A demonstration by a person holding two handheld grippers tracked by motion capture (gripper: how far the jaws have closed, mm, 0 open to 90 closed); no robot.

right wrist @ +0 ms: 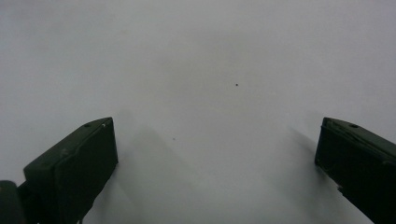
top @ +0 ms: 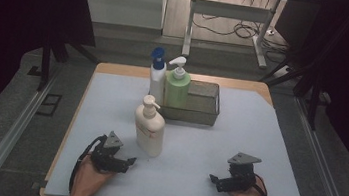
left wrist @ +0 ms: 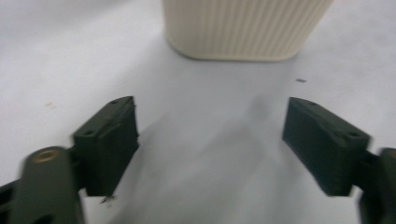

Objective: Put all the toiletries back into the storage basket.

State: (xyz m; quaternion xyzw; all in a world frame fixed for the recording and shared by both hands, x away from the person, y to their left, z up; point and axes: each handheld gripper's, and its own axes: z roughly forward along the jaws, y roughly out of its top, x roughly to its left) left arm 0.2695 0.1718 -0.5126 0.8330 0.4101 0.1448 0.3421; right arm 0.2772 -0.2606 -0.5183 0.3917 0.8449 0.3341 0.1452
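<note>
Cream pump bottle [top: 149,126] stands upright just ahead of your left gripper [top: 127,161], whose jaws are spread with nothing between them. Your right gripper [top: 214,179] is spread too, over bare mat. Judging by its ribbed, top-heavy body, grip low across the sides.

A pump bottle [top: 149,126] stands on the tabletop [top: 258,138], in front of a wire basket [top: 202,104] set toward the far edge. Two more pump bottles [top: 177,85] are placed at the basket's left end. The left gripper [top: 126,162] lies near the front bottle, at its near left; the right gripper [top: 215,179] is held well apart at the right.
</note>
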